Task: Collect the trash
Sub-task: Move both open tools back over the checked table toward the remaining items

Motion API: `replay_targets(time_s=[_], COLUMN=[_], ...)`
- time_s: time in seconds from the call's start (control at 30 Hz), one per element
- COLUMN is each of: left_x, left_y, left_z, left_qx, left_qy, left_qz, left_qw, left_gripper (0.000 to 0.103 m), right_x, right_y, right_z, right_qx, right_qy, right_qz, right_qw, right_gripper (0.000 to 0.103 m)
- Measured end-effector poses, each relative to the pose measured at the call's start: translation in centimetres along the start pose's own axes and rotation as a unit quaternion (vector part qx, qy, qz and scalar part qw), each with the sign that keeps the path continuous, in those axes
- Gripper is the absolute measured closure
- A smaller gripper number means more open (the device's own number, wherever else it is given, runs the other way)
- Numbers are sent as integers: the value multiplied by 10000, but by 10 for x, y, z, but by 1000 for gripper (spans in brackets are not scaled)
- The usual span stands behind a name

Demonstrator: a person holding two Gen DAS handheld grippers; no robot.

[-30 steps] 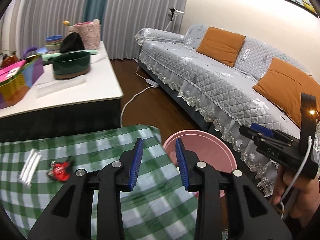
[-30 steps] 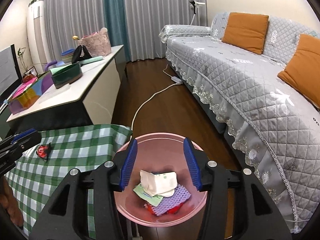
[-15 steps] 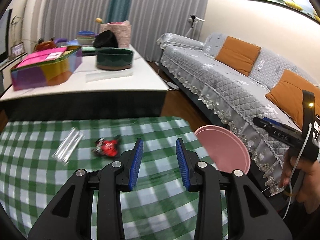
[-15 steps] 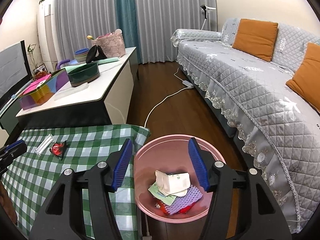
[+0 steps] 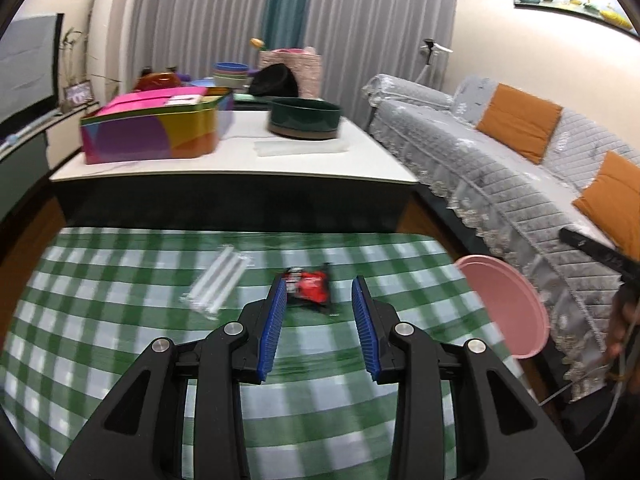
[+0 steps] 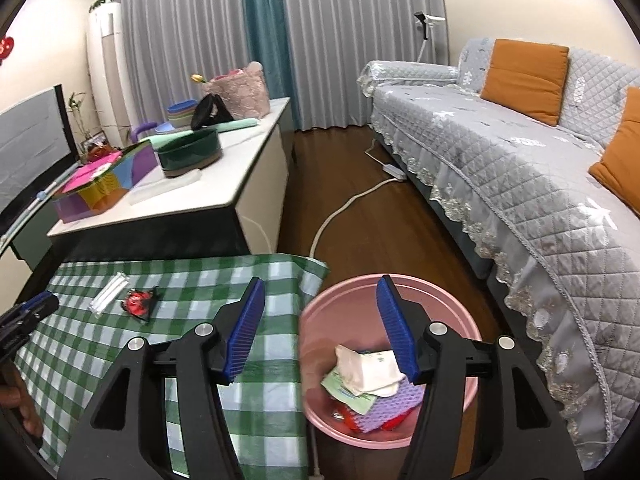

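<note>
Two pieces of trash lie on the green-checked tabletop: a red wrapper and, just beside it, a clear packet. The left claw hangs wide open and empty near the red wrapper. The right claw, also spread and empty, hangs above the pink bin, beside the tabletop.

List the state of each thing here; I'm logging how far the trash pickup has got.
left hand-held gripper: open, empty, aimed at the wrapper
right hand-held gripper: open, empty, above the bin's rim
red snack wrapper: crumpled, lying on the checked tablecloth
clear plastic sleeve: lying flat beside the wrapper
pink bin: upright, partly filled with trash
</note>
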State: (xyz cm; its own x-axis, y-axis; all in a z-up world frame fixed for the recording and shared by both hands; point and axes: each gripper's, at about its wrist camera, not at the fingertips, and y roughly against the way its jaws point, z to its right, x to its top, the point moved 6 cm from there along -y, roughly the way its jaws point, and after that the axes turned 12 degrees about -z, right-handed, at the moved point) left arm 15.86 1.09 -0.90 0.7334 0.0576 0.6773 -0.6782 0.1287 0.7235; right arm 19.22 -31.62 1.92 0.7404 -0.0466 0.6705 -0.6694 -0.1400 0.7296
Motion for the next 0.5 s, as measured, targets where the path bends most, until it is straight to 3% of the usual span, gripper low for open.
replay_targets(time_s=[0.3,0.5], left_x=[-6,-10], left_y=[-7,-14], left_z=[-67,-84], left_qx=[399,477], left_qy=[634,745], left_qz=[-58,-91], left_qw=[9972,9960], left_gripper=[69,69], right_x=[3,0], right_y=[-21,-34], right_z=[-43,-83], right_qx=[504,763], right_qy=[185,500], right_qz=[-115,-134], right_qw=[9985,9957], right_gripper=[45,45])
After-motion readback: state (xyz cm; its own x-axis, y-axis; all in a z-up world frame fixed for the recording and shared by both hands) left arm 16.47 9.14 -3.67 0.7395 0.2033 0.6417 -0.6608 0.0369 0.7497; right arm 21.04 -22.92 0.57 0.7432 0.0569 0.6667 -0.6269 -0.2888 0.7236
